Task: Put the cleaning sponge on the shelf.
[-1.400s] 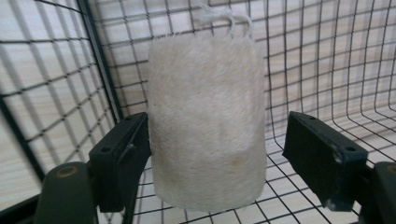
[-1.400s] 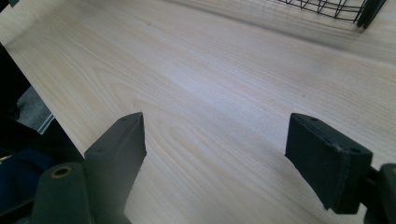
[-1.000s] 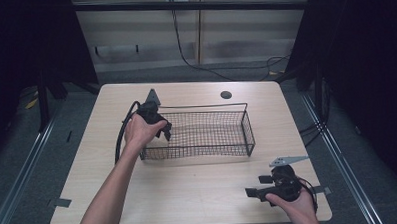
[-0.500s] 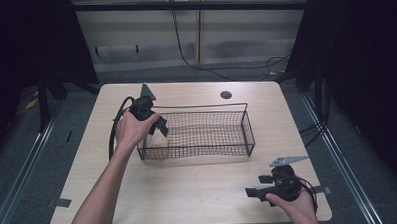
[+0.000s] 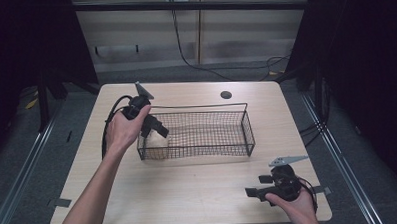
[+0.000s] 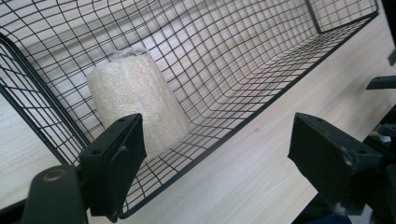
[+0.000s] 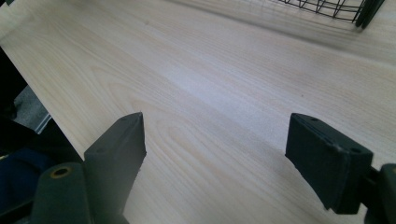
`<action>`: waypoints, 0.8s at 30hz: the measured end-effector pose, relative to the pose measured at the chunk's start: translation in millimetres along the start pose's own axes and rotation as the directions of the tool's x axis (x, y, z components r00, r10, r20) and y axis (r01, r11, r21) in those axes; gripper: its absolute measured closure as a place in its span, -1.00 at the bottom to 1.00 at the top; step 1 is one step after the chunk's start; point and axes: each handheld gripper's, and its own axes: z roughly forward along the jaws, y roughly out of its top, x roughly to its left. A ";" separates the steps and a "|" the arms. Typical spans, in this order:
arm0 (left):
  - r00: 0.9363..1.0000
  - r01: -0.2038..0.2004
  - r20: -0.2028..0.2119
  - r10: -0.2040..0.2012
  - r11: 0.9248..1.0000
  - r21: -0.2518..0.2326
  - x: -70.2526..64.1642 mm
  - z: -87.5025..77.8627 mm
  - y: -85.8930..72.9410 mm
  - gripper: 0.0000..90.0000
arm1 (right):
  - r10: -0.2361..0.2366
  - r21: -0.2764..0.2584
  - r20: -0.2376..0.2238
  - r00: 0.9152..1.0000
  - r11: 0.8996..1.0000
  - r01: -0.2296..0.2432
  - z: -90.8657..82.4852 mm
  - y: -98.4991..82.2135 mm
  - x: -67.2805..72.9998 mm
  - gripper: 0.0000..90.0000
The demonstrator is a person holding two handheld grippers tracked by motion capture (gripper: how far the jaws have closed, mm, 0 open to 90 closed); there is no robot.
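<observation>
Loofah sponge [image 6: 137,100] is lying inside the wire basket [image 5: 250,135], at its left end against the end wall, so the drop-off is looking done. Left tool [image 6: 217,154] is hanging over that corner; its jaws have just been opening and are gaping wide, gripping nothing. Right tool [image 7: 215,158] is resting near the counter [image 5: 189,192] front edge, jaws spread wide and empty. A dark grommet hole [image 5: 226,95] is sitting behind the basket. Nothing is blocking the left tool's way out.

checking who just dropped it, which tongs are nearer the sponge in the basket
Left. The left tongs hang open just above the sponge at the wire basket's left end; the right tongs sit open at the table's near right corner.
</observation>
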 end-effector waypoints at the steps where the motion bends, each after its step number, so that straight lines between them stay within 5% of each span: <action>1: 1.000 -0.008 0.000 0.008 1.000 -0.004 -0.6 -1.0 -1.1 -0.59 | 0.001 0.001 0.001 1.000 1.000 -0.001 -0.1 0.0 0.0 -0.56; 13: 0.996 -0.081 0.039 0.083 0.996 -0.048 -1.0 -13.0 -18.1 -0.59 | 0.001 0.001 0.000 1.000 1.000 -0.001 0.0 0.2 -0.6 -0.56; 16: 0.986 -0.141 0.077 0.147 0.987 -0.081 -0.8 -18.5 -23.1 -0.59 | 0.000 0.001 0.001 1.000 1.000 0.000 -0.1 0.2 -0.2 -0.56; 24: 0.979 -0.179 0.080 0.189 0.977 -0.113 1.1 -21.3 -41.8 -0.59 | 0.004 -0.003 0.001 1.000 1.000 -0.004 -0.5 -0.3 0.1 -0.56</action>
